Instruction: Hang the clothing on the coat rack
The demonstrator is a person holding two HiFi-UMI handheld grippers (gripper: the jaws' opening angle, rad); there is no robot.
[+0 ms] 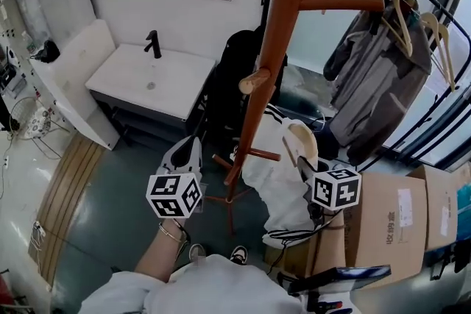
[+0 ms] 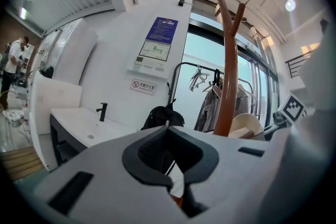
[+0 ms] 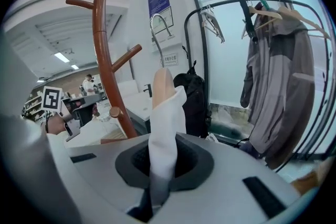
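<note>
The brown wooden coat rack (image 1: 276,33) stands in the middle, its pegs bare; it also shows as the coat rack (image 2: 228,86) and the coat rack (image 3: 102,60) in the two gripper views. A white garment with black stripes (image 1: 276,180) hangs on a wooden hanger (image 1: 302,140) just right of the pole. My right gripper (image 1: 303,162) is shut on the garment (image 3: 165,128) at the hanger's shoulder (image 3: 161,84). Left of the rack's base, my left gripper (image 1: 193,145) points level at the pole. Its jaws (image 2: 167,128) meet at the tip and hold nothing.
A white sink counter (image 1: 151,77) with a black faucet stands at the back left. A black backpack (image 1: 235,70) leans behind the rack. A clothes rail with a grey jacket (image 1: 375,77) and spare hangers fills the right. Cardboard boxes (image 1: 390,217) sit at the lower right.
</note>
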